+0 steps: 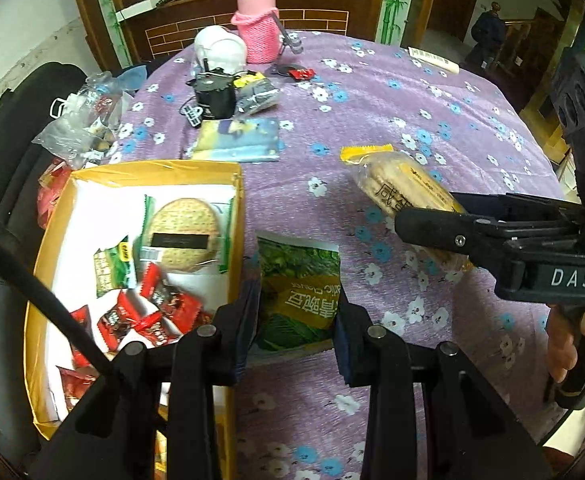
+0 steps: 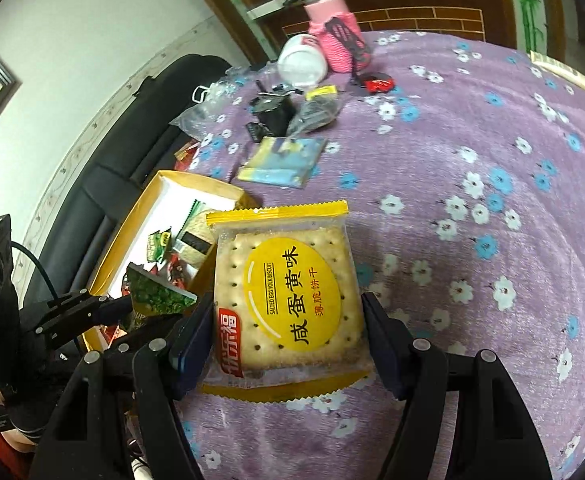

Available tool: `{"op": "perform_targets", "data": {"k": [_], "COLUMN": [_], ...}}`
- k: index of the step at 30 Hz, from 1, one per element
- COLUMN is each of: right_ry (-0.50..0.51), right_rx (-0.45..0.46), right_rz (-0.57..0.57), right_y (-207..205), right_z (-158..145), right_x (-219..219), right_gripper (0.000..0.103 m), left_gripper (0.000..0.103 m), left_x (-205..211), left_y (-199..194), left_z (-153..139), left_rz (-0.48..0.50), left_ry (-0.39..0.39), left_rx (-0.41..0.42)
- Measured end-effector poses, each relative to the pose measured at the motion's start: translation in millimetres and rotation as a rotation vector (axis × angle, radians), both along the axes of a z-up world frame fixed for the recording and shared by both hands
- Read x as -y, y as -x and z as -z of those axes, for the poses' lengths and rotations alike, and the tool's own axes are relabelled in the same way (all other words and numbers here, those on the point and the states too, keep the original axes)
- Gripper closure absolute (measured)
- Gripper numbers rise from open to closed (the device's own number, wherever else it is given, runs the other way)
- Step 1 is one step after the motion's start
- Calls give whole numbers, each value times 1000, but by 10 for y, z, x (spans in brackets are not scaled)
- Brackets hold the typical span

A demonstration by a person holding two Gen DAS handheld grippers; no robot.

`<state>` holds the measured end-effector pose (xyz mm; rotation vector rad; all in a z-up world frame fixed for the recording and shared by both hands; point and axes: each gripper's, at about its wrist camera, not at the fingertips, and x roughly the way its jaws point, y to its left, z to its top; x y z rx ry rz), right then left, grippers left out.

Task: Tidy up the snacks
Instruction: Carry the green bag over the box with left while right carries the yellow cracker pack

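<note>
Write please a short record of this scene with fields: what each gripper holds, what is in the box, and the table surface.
left gripper: shut on green flat snack packet, held above the table
right gripper: shut on yellow-edged square biscuit packet
yellow cardboard box: white inside; holds round biscuit packet, small green packet, red candy wrappers
table: purple cloth with flowers

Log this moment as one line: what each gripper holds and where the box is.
left gripper: shut on green snack packet | right gripper: shut on yellow salted-egg biscuit pack | yellow cardboard box: part-filled
</note>
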<state>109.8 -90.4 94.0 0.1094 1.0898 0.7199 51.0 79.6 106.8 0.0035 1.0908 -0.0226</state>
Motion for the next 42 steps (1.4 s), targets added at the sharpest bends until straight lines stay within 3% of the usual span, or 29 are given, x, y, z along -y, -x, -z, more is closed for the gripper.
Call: {"op": "perform_targets", "data": {"k": [14, 18, 24, 35, 42], "right_ry": [5, 9, 13, 38, 66], "right_rx": [21, 27, 39, 49, 71], "right_rz": [-70, -88, -113, -184, -251], "right_y": [89, 111, 137, 147, 153], "right_z": [-101, -113, -142, -142, -157], "right_x": [-365, -470, -594, -908, -1193], "right_gripper": [34, 34, 34, 34, 34], "left_gripper": [66, 66, 66, 67, 67], "left_x": [-386, -632, -1117, -1917, -2176], "left_y": [82, 120, 275, 515, 537], "left_z": [-76, -109, -166, -73, 51], "left_rz": [-67, -122, -233, -422, -458], "left_ry": [20, 100, 151, 218, 220], "left_rx": [20, 19, 32, 29, 6]}}
